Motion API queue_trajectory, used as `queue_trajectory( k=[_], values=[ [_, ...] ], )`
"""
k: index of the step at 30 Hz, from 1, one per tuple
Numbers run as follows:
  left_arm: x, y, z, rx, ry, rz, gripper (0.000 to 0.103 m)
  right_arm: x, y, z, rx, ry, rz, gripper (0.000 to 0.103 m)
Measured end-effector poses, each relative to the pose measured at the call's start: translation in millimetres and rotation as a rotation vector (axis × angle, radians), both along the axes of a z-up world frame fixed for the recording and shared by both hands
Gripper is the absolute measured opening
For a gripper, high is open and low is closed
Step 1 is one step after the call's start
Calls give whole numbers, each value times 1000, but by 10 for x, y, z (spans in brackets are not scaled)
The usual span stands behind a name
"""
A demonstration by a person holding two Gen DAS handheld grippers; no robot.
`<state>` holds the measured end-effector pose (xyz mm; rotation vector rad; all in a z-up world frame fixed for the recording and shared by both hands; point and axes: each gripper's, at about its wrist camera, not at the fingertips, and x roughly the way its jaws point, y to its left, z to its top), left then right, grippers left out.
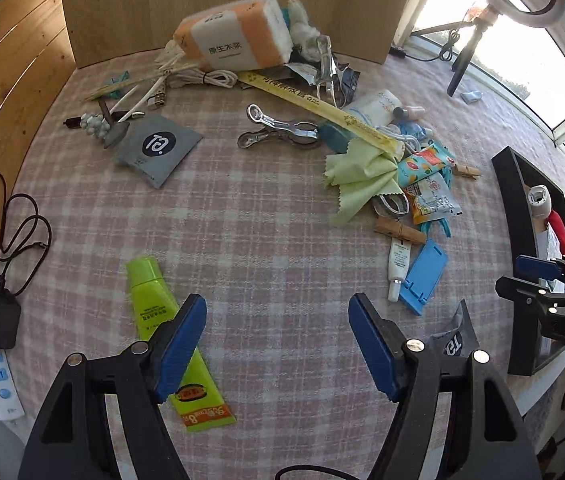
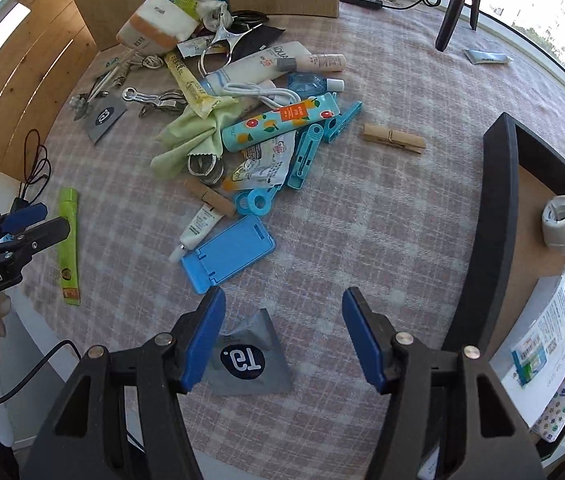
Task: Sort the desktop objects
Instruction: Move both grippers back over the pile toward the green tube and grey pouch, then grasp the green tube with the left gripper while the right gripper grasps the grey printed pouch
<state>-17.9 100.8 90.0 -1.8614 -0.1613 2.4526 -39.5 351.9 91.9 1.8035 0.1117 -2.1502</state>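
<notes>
Left gripper (image 1: 277, 346) hangs wide open and empty at lower centre, its left pad over the green tube (image 1: 170, 340). Right gripper (image 2: 282, 340) is also wide, empty, above a grey sachet (image 2: 248, 358); black tray (image 2: 496, 216) at right edge

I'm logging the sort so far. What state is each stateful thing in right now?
Left gripper: open, nothing between its fingers.
Right gripper: open, empty.
Blue phone stand: folded flat on the cloth.
Green tube: lying flat, capped.
Black tray: holds a few items.
Wooden clothespin: lying apart from the pile.
</notes>
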Motion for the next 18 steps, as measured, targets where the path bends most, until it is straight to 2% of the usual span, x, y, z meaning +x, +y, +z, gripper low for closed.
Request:
queue_trajectory(
  k=[8,18],
  values=[
    [101,-554,-356,10,-71,68,71,309,-164,-297,11,-20,12,60],
    [209,-624,-641,38,-122,71,71,477,-279,-474,63,-19,33,65]
  ],
)
